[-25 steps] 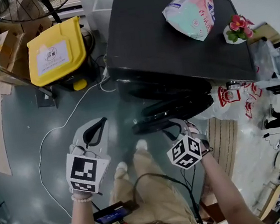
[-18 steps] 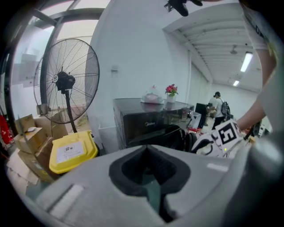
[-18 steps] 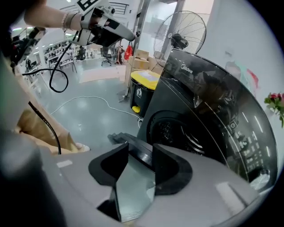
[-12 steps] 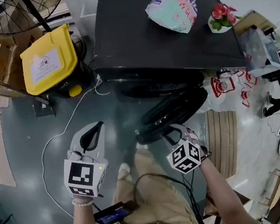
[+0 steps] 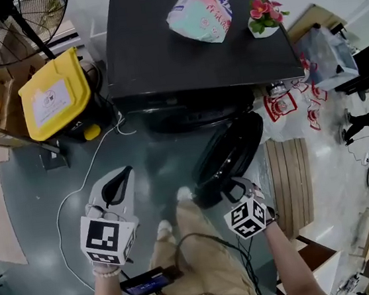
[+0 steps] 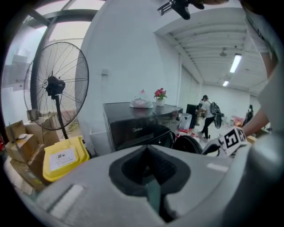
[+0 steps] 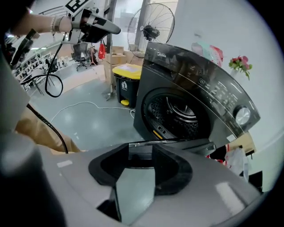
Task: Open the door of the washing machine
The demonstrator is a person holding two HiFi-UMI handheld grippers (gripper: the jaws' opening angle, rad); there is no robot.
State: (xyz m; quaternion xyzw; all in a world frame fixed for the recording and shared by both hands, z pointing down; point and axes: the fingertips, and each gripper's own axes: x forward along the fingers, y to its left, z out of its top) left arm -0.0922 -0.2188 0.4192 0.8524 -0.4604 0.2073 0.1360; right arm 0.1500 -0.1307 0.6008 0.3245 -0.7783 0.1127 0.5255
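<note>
The right tool is clenched on the rim of the door, which stands swung well out from the front of the dark washing machine. The left tool is clenched shut on nothing, over the floor, apart from the machine.

One door, two tools
</note>
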